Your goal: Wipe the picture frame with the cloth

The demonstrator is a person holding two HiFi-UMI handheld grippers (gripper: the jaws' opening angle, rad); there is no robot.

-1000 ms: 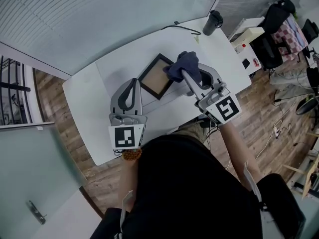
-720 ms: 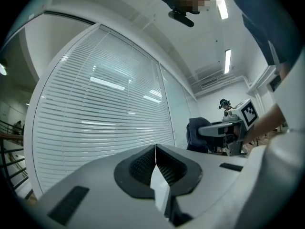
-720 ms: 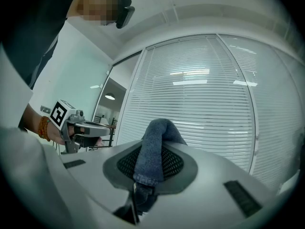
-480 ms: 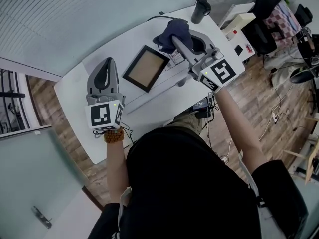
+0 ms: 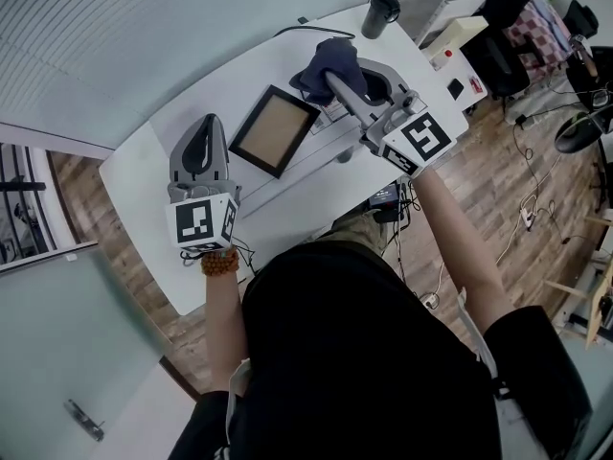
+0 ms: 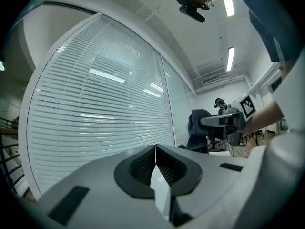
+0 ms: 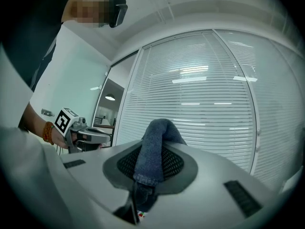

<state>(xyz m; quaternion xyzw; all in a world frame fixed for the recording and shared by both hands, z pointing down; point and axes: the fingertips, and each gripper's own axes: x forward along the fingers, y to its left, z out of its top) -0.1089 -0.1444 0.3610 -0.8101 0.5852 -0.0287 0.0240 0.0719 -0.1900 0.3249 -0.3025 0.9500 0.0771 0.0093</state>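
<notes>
A black picture frame [image 5: 273, 129] with a tan panel lies flat on the white table [image 5: 144, 171]. My right gripper [image 5: 337, 73] is up off the table to the frame's right, shut on a dark blue cloth [image 5: 329, 65] that bunches over its tip. In the right gripper view the cloth [image 7: 151, 154] hangs pinched between the jaws. My left gripper [image 5: 203, 134] is to the frame's left, shut with nothing in it; its jaws meet in the left gripper view [image 6: 156, 152]. Neither gripper touches the frame.
A dark tumbler [image 5: 380, 11] stands at the table's far right corner with a black cable [image 5: 306, 27] beside it. A white box [image 5: 450, 54] and office chairs sit beyond the right end. Window blinds [image 6: 95, 123] fill the background ahead of both grippers.
My left gripper has gone from near the frame out to its left. The right gripper with the cloth has come off the frame's corner, up and to the right.
</notes>
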